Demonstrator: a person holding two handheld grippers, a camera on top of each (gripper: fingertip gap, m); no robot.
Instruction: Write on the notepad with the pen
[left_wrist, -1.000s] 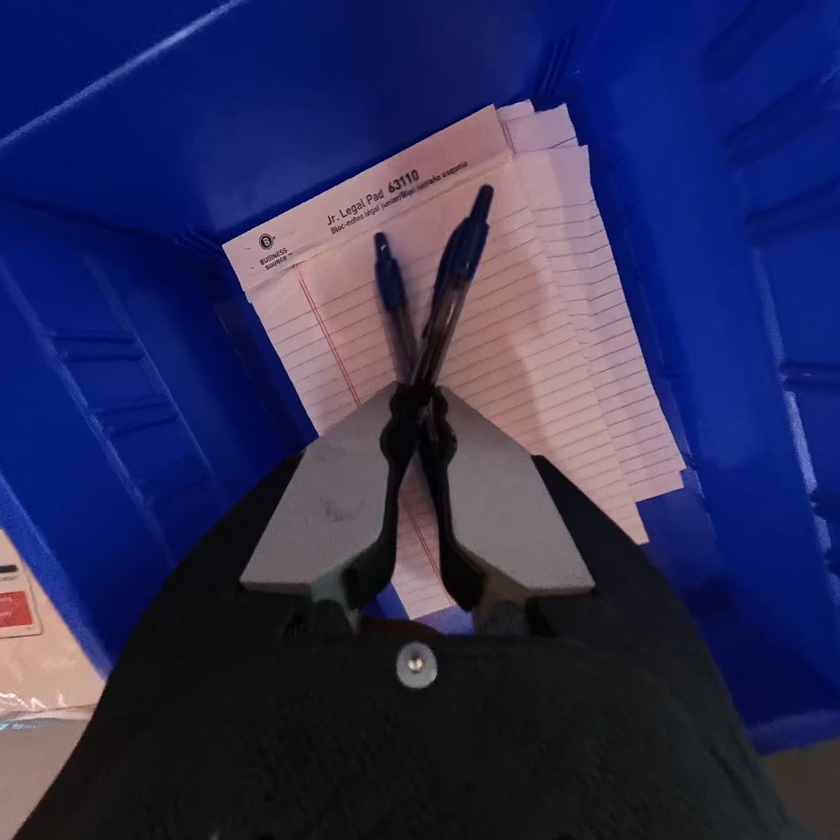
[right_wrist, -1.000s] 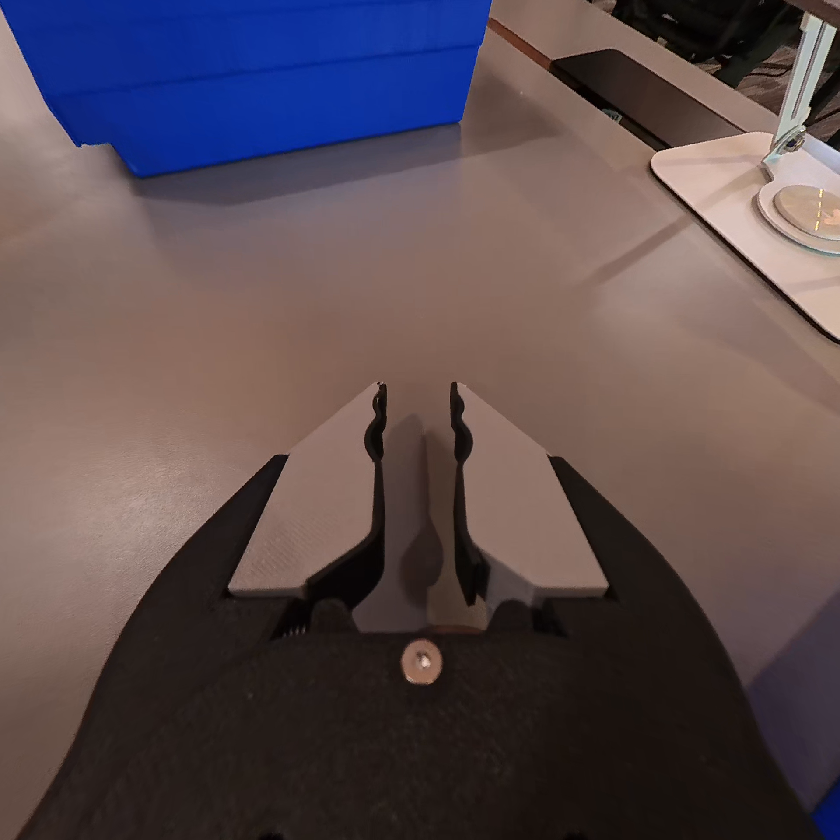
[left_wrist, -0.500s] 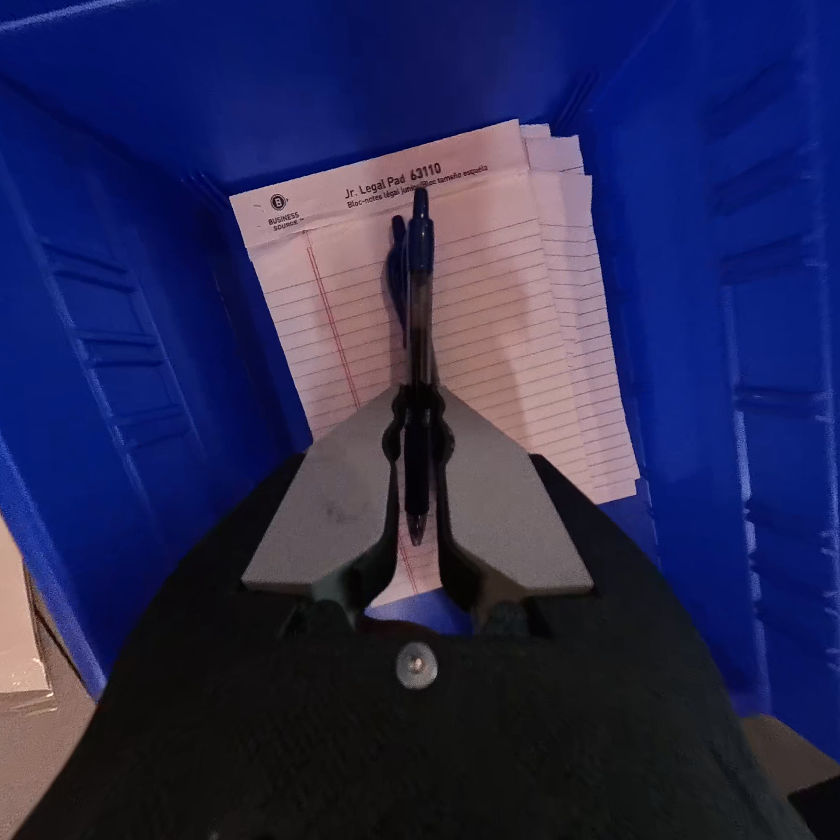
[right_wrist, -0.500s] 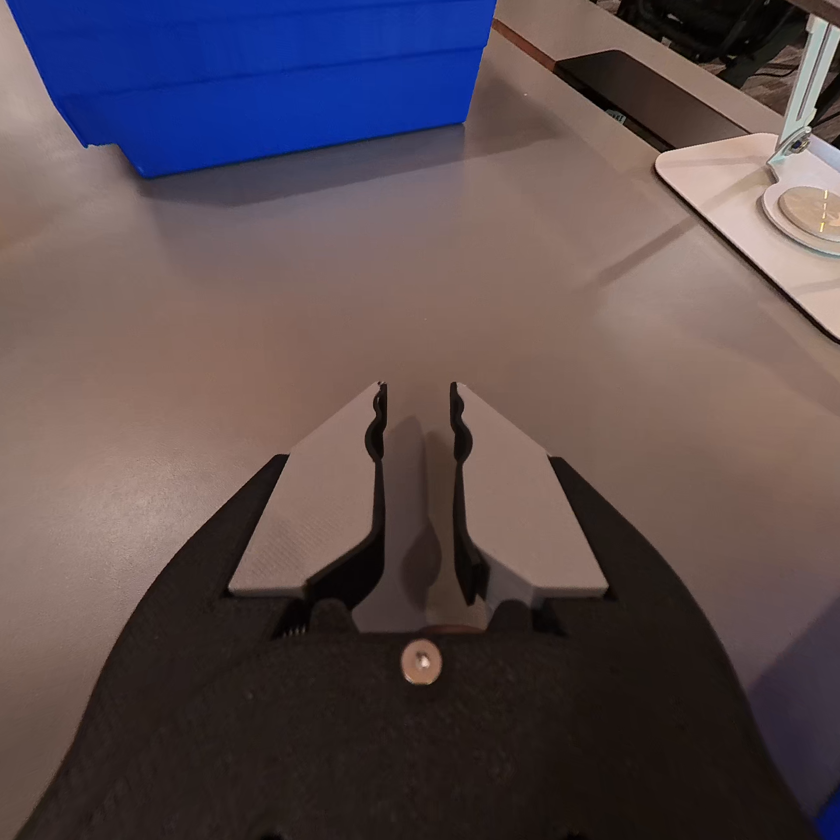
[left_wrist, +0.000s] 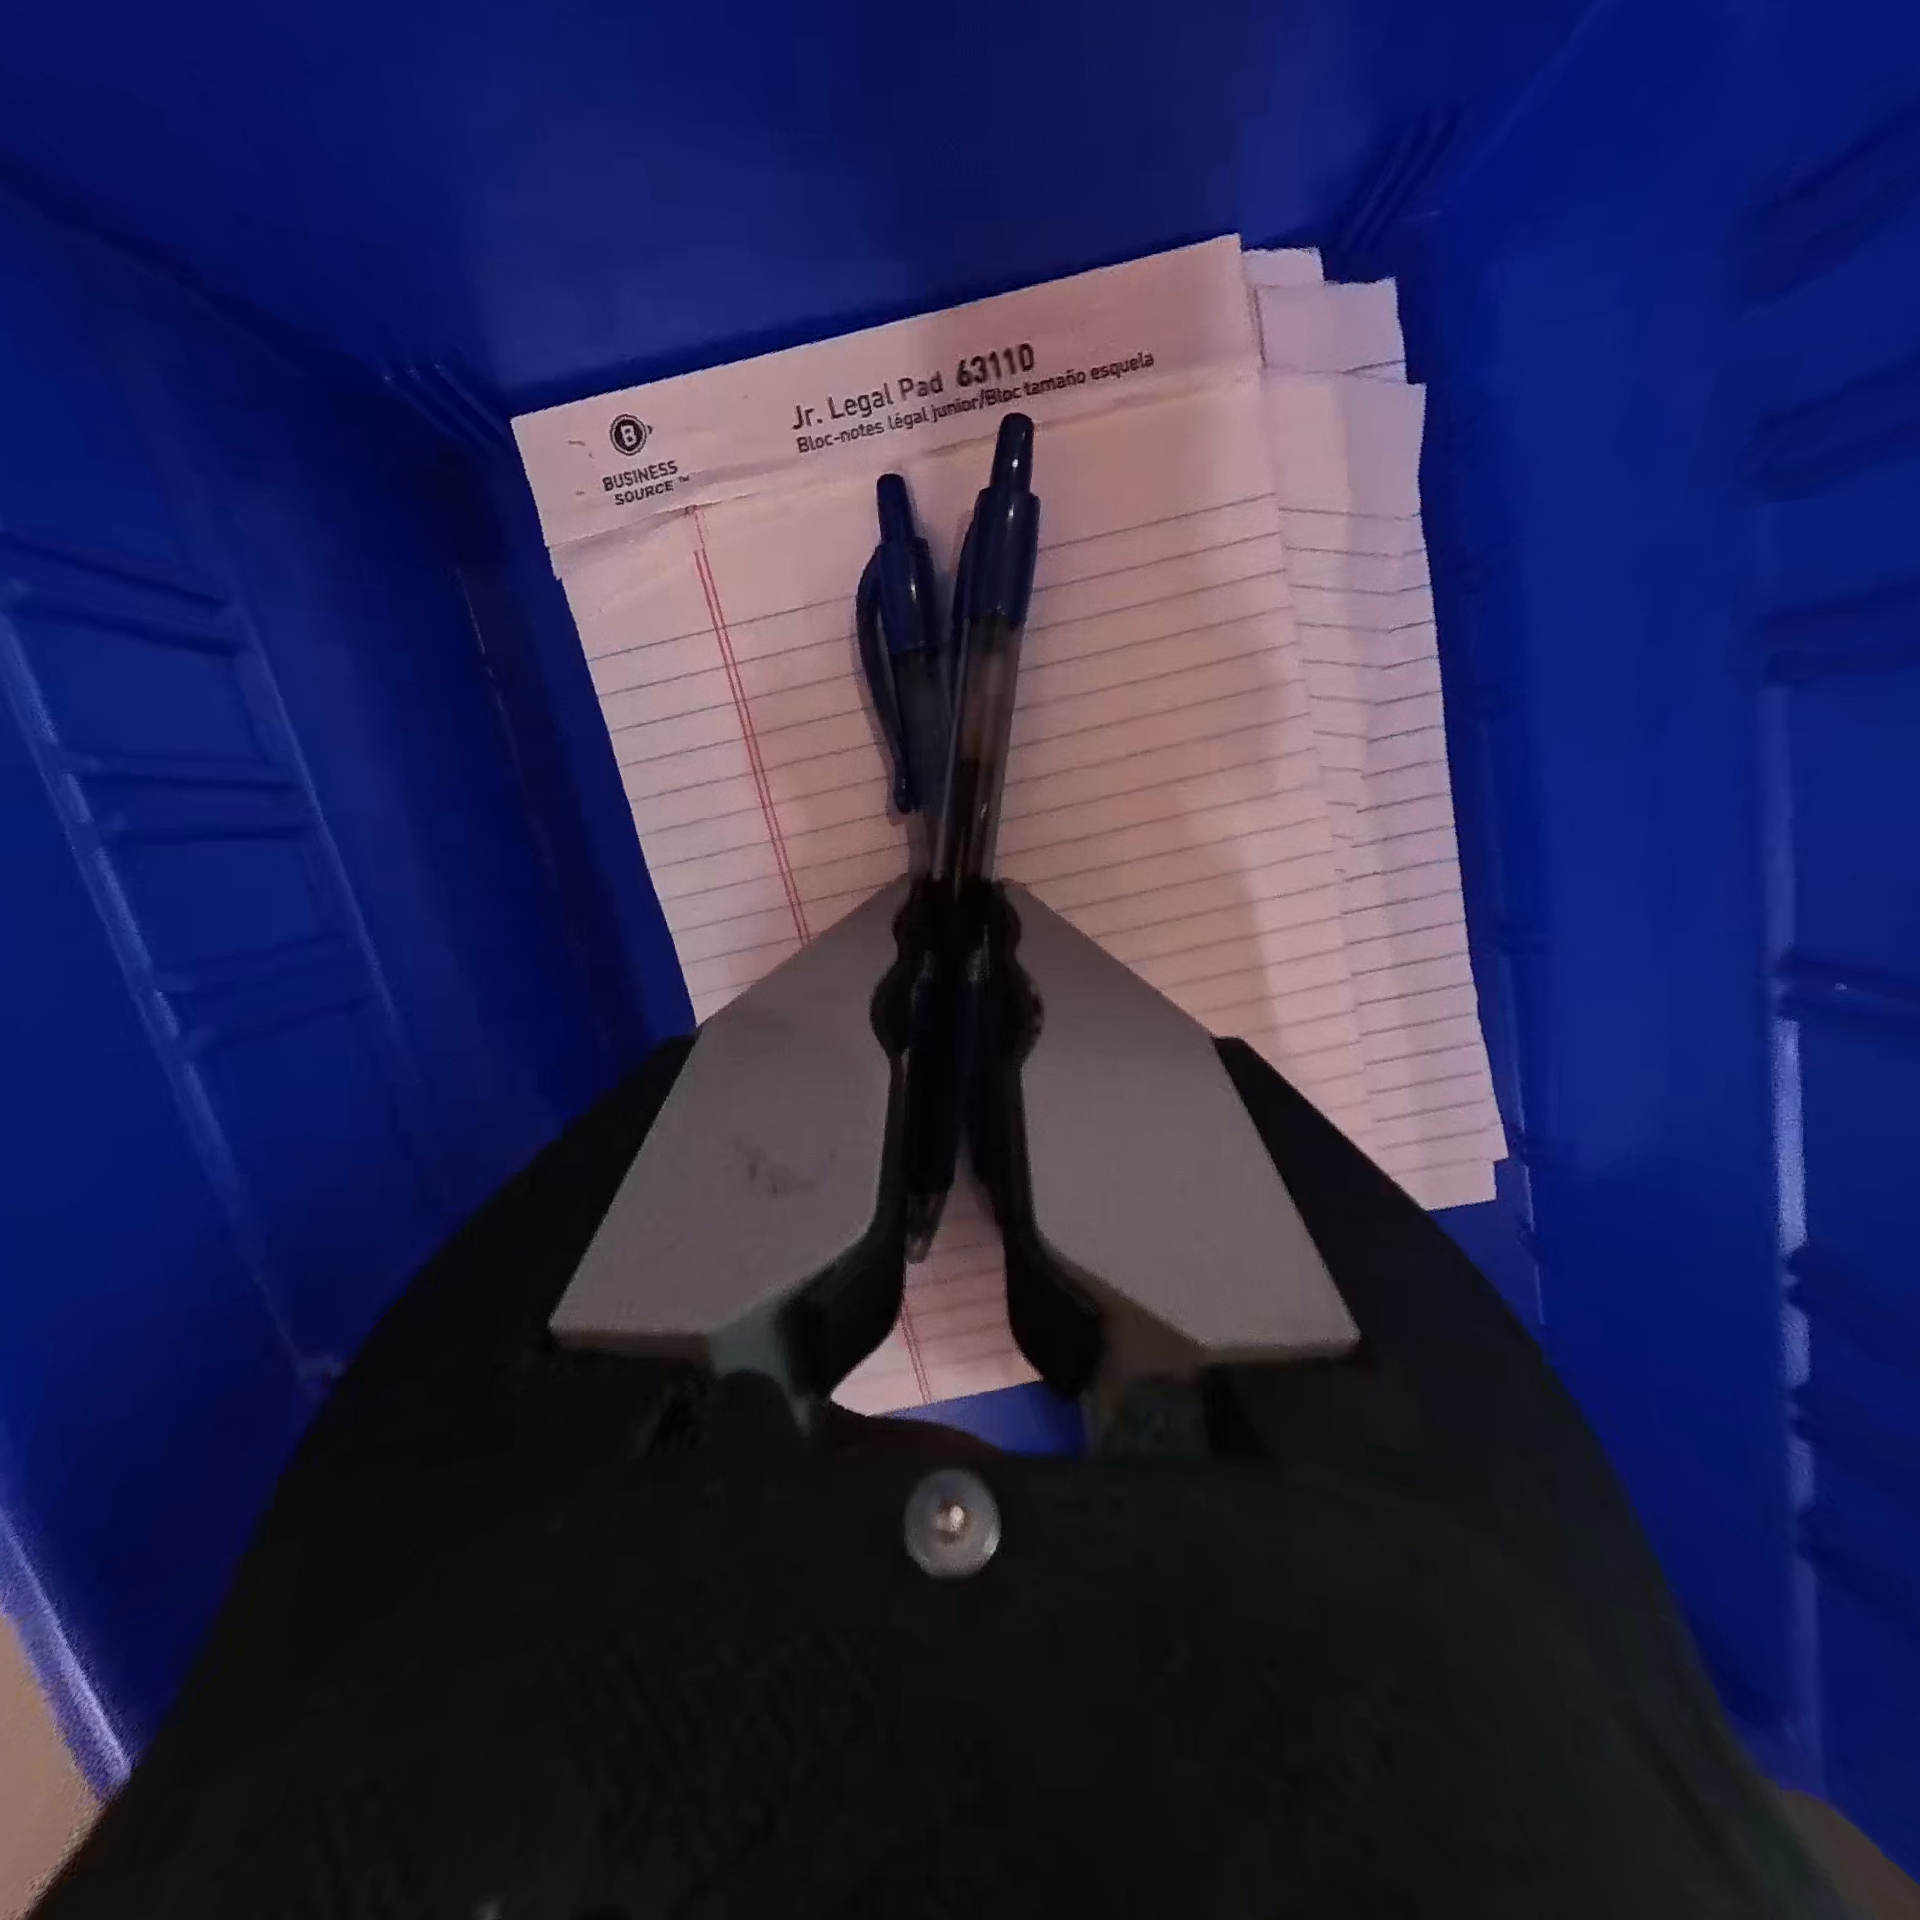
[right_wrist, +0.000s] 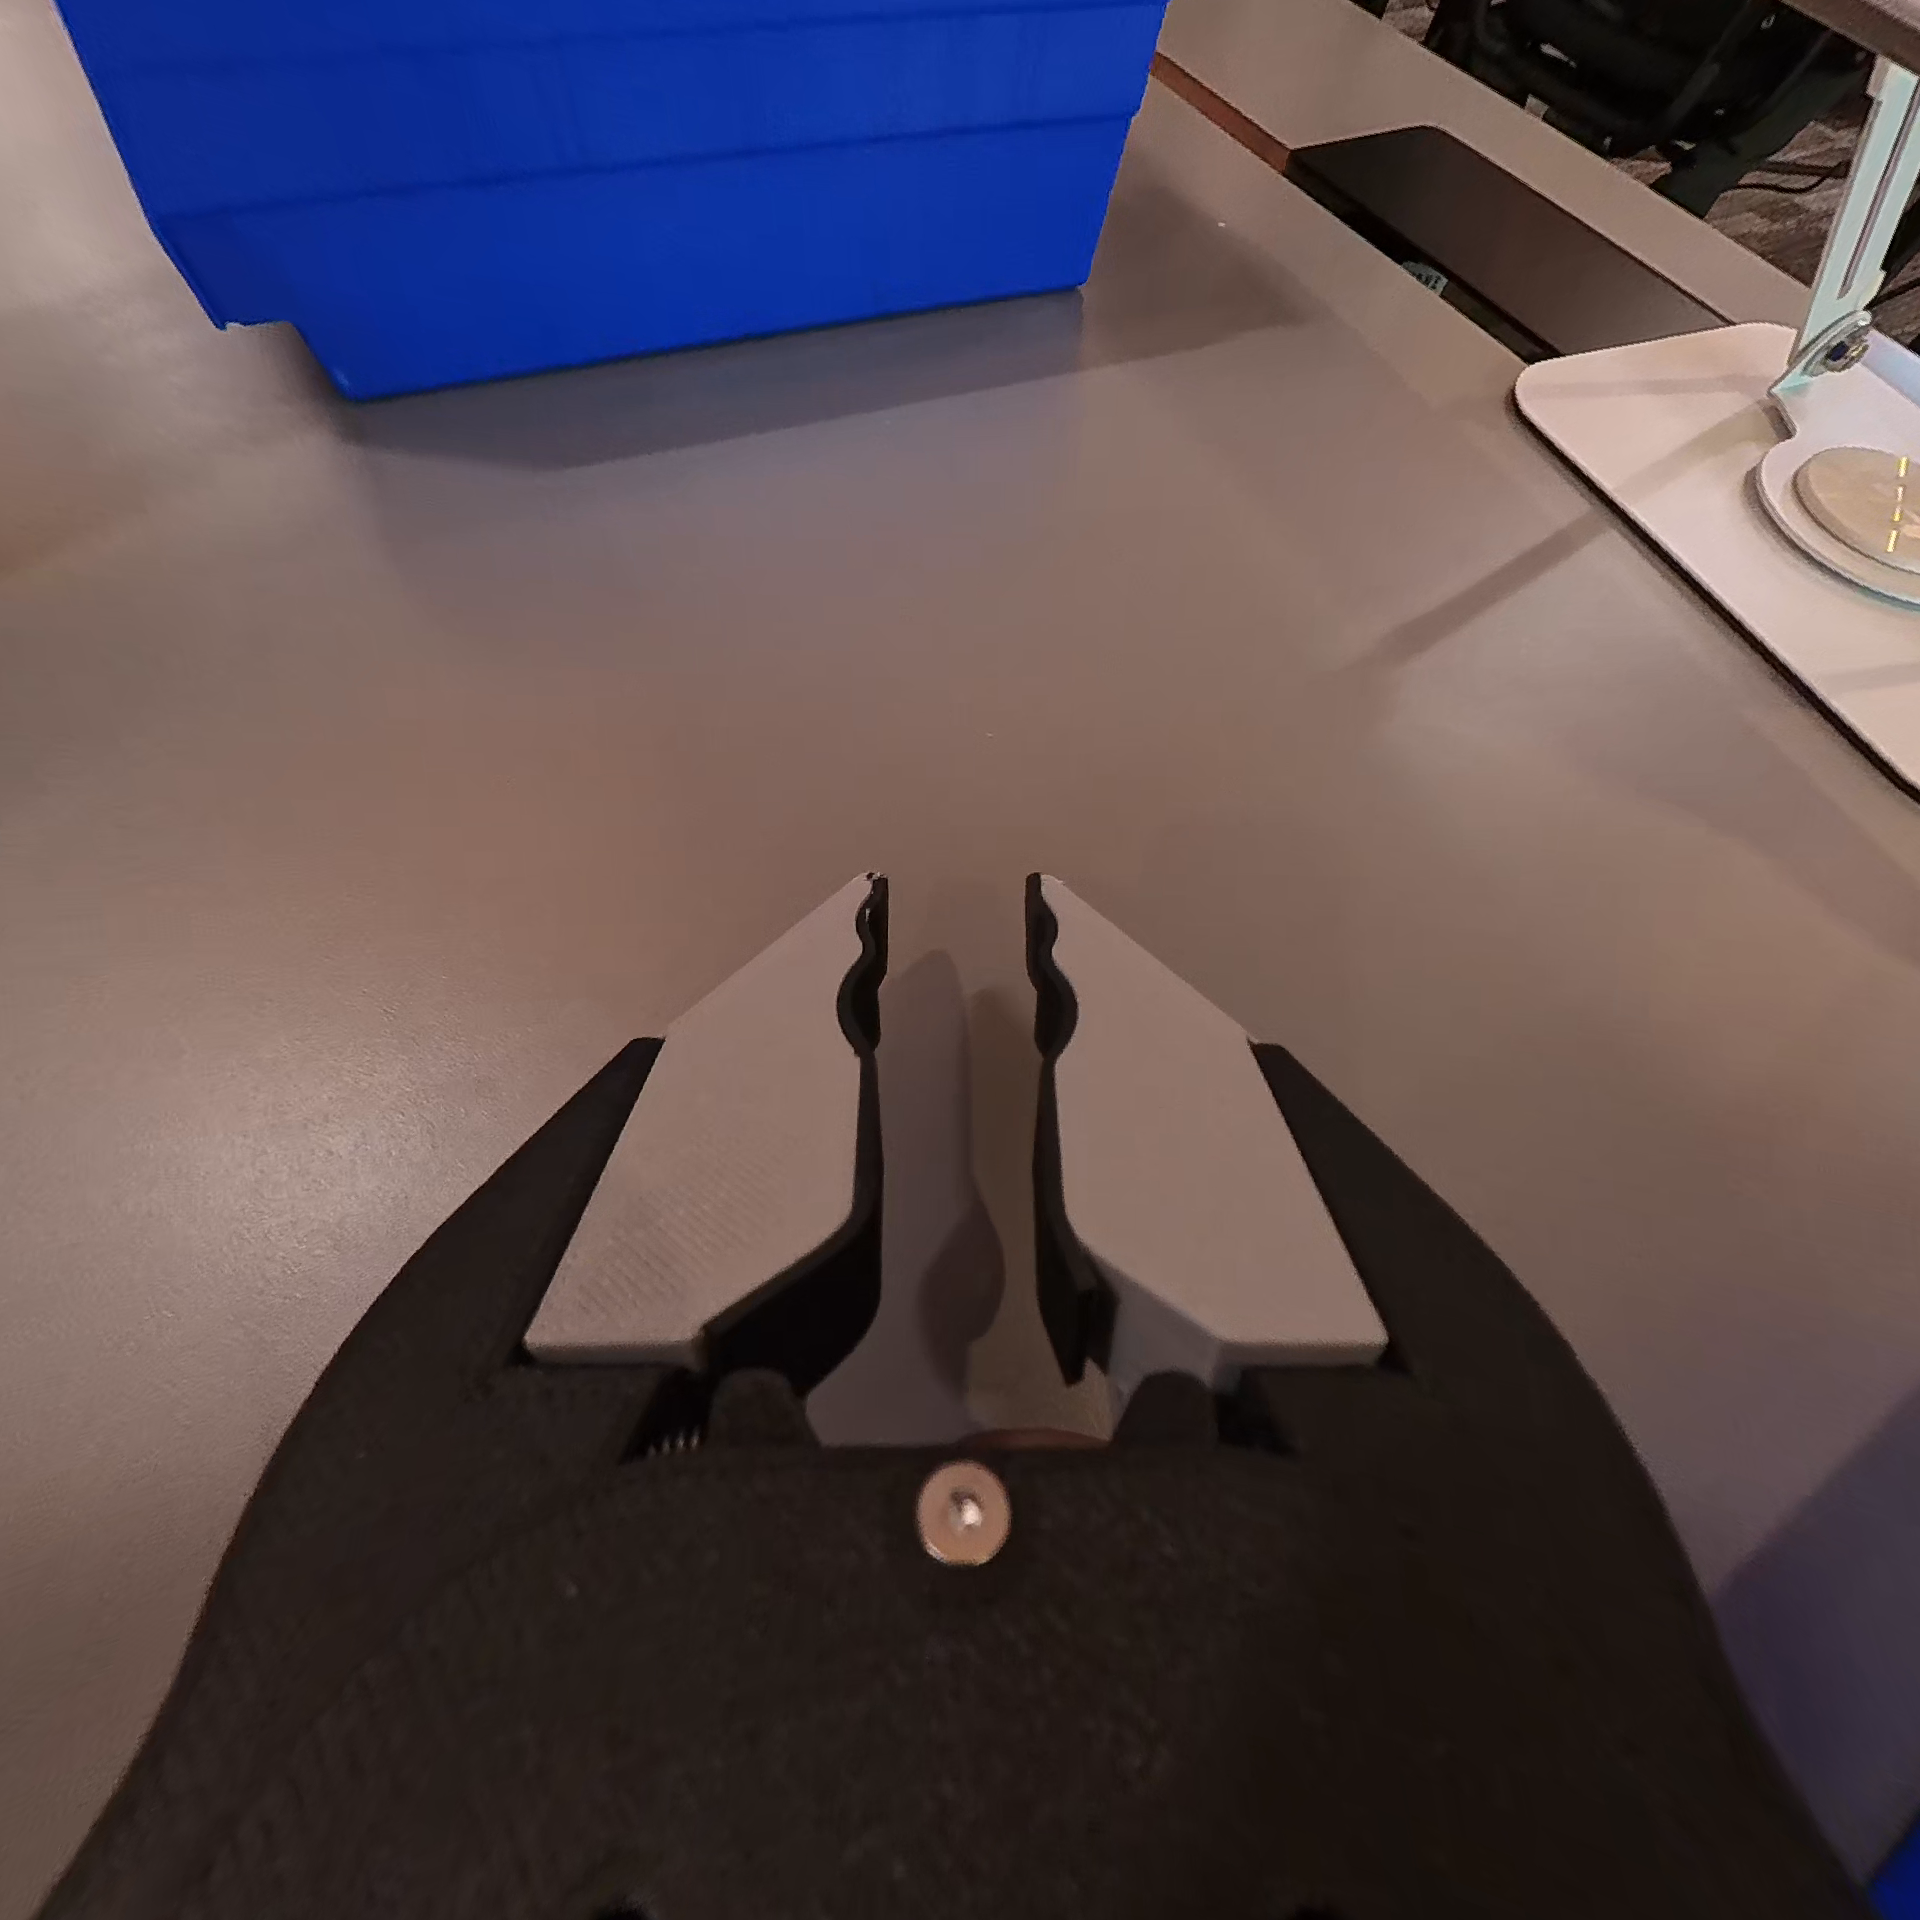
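The left gripper (left_wrist: 951, 904) was clamped on a blue-capped pen (left_wrist: 977, 665), its grey fingers (left_wrist: 748, 1164) pinching the dark grip section while the writing tip pointed back toward the camera and the clicker end pointed away. Over the last second the pen had swung in the grasp: from leaning right, to nearly straight, to a slight rightward tilt, with its dark shadow (left_wrist: 894, 644) falling just left of it on the paper, which suggested it was lifted off the page. Beneath it the lined white notepad (left_wrist: 1143, 727) lay flat on the floor of a blue plastic bin (left_wrist: 260, 831), loose sheets fanned out on its right side. No writing showed yet. The right gripper (right_wrist: 956, 894) remained parted and empty above the grey table (right_wrist: 623, 675), the bin's outer wall (right_wrist: 623, 187) beyond.
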